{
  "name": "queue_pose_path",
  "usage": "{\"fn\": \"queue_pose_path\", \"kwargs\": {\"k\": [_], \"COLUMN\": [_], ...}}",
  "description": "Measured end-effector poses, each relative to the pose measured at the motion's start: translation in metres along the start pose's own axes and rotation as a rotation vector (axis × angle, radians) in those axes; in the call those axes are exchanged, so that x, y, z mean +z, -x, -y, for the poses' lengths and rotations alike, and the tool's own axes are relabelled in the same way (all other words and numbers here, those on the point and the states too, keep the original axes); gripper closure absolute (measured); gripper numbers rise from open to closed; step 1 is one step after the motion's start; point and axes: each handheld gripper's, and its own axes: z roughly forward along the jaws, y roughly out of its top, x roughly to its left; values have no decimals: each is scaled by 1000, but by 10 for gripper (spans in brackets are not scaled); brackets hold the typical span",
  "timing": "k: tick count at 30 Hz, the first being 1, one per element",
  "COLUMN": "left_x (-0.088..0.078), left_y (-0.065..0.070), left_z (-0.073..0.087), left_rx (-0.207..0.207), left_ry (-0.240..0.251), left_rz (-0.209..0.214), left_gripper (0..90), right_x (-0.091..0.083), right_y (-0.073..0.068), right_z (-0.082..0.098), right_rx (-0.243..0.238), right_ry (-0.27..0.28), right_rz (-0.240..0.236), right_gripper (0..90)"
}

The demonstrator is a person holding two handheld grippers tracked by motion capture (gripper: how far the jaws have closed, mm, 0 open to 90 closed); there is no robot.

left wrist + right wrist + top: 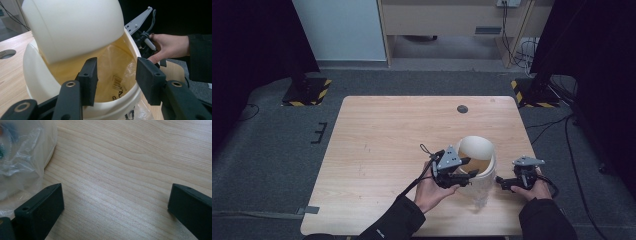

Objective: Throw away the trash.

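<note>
white lidded bin point(477, 162) at table's point(377, 150) 4 o'clock, lid tipped up; likely light, stiff, smooth plastic, grab at rim. left gripper point(116, 75) jaws apart at rim, right gripper point(115, 207) apart over bare wood.

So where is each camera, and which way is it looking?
High view: above the person's side, facing forward and down on the table; both forearms, the left gripper and right gripper show.
Left gripper view: rides the left gripper, facing into the bin; its open jaws show, the other hand beyond.
Right gripper view: rides the right gripper, facing down at the table; open jaws, plastic bag.
High and left gripper views share the bin.
</note>
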Motion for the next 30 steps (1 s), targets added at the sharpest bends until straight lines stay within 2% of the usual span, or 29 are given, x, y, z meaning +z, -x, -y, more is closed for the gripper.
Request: {"fn": "queue_pose_path", "kwargs": {"k": [7, 15, 21, 30], "left_x": [-12, -32, -51, -77], "left_y": [5, 6, 2, -13], "left_z": [-1, 4, 17, 42], "left_rx": [26, 35, 49, 29], "left_ry": [-1, 4, -20, -58], "left_rz": [6, 8, -14, -67], "left_gripper": [487, 447, 402, 337], "right_x": [0, 0, 0, 0], "right_y": [0, 0, 0, 0], "right_z": [0, 0, 0, 0], "right_rx": [0, 0, 2, -1], "right_ry": [0, 0, -1, -2], "right_rz": [0, 0, 0, 0], "right_gripper": [8, 8, 7, 8]}}
